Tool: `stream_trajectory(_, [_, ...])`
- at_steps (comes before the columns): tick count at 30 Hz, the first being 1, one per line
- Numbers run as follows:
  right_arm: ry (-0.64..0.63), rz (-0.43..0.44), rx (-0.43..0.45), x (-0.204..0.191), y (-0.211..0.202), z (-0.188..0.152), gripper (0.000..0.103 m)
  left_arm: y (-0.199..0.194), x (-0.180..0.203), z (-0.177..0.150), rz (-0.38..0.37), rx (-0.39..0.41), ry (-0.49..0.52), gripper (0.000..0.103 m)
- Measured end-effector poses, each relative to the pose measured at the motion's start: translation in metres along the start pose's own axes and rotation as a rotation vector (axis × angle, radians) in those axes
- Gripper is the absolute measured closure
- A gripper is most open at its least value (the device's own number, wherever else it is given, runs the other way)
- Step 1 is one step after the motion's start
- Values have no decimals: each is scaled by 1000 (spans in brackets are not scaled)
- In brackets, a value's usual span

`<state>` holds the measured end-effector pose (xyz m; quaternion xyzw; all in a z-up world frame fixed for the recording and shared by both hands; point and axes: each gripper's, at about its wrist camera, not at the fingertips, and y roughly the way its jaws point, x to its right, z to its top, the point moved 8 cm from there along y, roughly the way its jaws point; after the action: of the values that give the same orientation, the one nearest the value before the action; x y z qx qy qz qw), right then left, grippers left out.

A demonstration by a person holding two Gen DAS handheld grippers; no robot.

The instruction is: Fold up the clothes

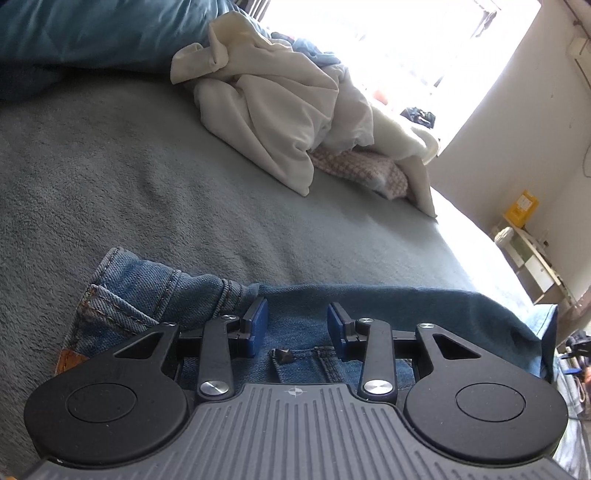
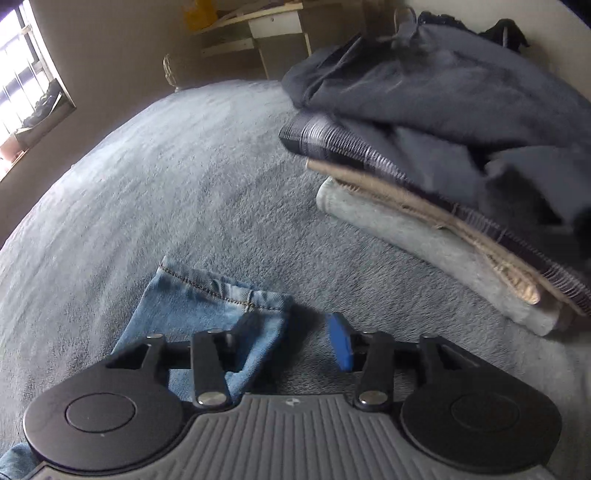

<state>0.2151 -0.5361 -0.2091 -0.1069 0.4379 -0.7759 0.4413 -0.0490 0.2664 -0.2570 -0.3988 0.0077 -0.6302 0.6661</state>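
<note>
Blue jeans (image 1: 177, 295) lie on the grey bed cover, waistband and button under my left gripper (image 1: 297, 319). That gripper hovers just over the waistband, open, with its blue pads (image 1: 258, 321) apart and nothing between them. In the right wrist view a hemmed jeans leg (image 2: 207, 299) lies flat on the cover. My right gripper (image 2: 295, 336) is open at the leg's right edge. Its right pad (image 2: 340, 339) is over bare cover, and its left finger sits against the denim, partly hidden.
A heap of unfolded white and pink clothes (image 1: 280, 110) sits further up the bed by a bright window. A stack of folded clothes (image 2: 443, 155) stands on the right. A teal pillow (image 1: 92, 33) is at the head. Shelves (image 2: 258, 33) stand by the wall.
</note>
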Motion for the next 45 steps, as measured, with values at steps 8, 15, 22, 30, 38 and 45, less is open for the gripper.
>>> stream_trajectory(8, [-566, 219, -8, -70, -91, -76, 55, -1, -1, 0, -14, 25, -9, 66])
stream_trajectory(15, [-1096, 158, 38, -119, -95, -201, 56, -3, 0, -1, -7, 46, 1, 66])
stream_trajectory(22, [-1107, -6, 178, -122, -70, -192, 87, -3, 4, -3, 13, 47, 31, 66])
stream_trajectory(30, [-1140, -80, 332, -117, -159, -111, 90, -3, 1, -2, -1, 51, 13, 66])
stream_trajectory(38, [-1258, -204, 389, -122, -246, -27, 91, -4, -1, -2, -14, 47, -7, 66])
stream_trajectory(45, [-1418, -288, 173, -141, -185, -31, 91, -4, -1, -1, -16, 43, -9, 66])
